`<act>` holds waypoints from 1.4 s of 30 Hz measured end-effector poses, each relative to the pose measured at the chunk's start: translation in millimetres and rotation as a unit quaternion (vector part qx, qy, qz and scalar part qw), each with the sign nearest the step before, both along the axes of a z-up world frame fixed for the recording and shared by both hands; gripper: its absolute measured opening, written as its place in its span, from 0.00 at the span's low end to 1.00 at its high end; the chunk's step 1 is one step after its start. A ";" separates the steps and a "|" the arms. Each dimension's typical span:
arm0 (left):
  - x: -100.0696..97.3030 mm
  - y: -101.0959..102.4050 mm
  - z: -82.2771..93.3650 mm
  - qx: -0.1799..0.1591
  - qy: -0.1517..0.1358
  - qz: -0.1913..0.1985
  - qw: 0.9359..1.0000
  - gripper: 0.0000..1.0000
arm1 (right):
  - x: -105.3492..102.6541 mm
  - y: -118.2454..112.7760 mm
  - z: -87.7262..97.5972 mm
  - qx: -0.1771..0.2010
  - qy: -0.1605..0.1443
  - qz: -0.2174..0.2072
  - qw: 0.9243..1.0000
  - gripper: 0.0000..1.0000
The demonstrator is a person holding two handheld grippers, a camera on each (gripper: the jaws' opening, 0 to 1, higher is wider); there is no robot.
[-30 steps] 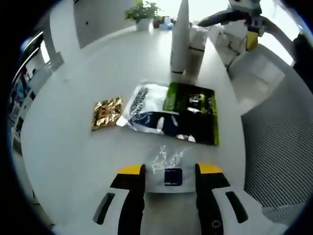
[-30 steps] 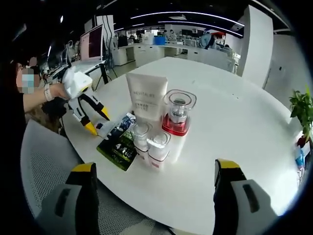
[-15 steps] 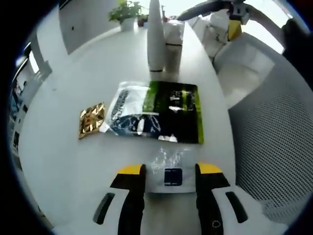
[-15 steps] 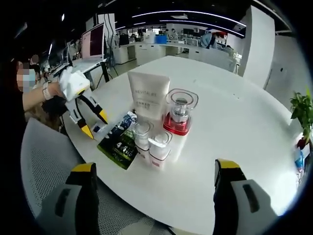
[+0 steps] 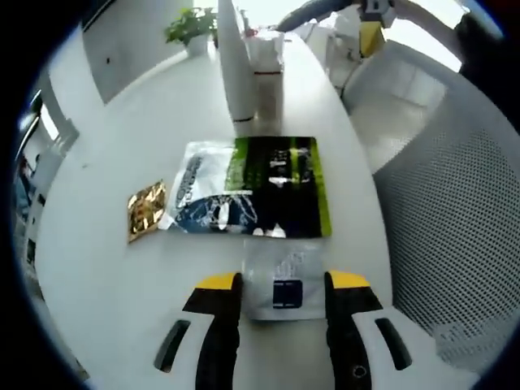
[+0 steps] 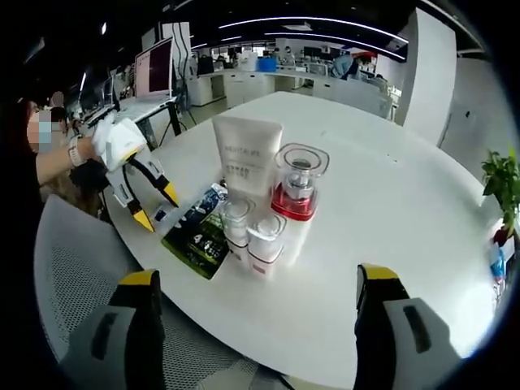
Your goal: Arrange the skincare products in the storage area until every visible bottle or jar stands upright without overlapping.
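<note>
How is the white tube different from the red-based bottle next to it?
The white tube is flat, opaque and printed with text; the red-based bottle is clear on top with a wide square cap and a red base. The tube rises a little taller than the bottle. Both stand upright, side by side on the white table.

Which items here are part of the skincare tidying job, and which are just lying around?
Job:
white tube
red-based bottle
two small bottles
green-black packet
white-blue packet
gold packet
small clear packet between the left tool's jaws

Lying about:
potted plant
mesh chair
</note>
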State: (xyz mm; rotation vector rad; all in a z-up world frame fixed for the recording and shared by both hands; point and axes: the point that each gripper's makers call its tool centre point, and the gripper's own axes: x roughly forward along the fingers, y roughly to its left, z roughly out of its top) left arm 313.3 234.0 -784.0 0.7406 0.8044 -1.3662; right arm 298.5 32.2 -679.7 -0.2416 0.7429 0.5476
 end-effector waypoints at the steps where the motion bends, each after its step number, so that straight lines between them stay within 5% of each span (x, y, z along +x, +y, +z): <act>1: 0.2 -0.3 0.0 -0.001 0.001 0.002 1.000 0.38 | -0.2 0.0 -0.2 0.000 0.000 0.000 1.000 1.00; 14: -0.2 -1.2 0.2 -0.006 -0.002 0.006 1.000 0.39 | -1.5 -0.9 -0.9 -0.002 0.002 0.001 1.000 1.00; 29: -0.1 -2.9 -0.8 -0.002 -0.004 0.015 1.000 0.54 | -4.6 -3.0 -1.3 -0.004 0.004 -0.002 1.000 1.00; 33: 11.6 2.8 -2.3 0.002 -0.007 0.053 0.999 0.64 | -4.2 -2.2 -0.4 -0.004 0.002 -0.001 1.000 1.00; 37: 13.6 6.6 1.8 0.004 -0.016 0.058 0.998 0.63 | -3.8 -0.8 1.3 -0.005 -0.001 0.002 1.000 1.00; 42: 17.6 2.6 16.1 -0.035 -0.008 0.089 0.995 0.65 | -3.2 -0.4 2.7 -0.006 -0.003 0.005 1.000 1.00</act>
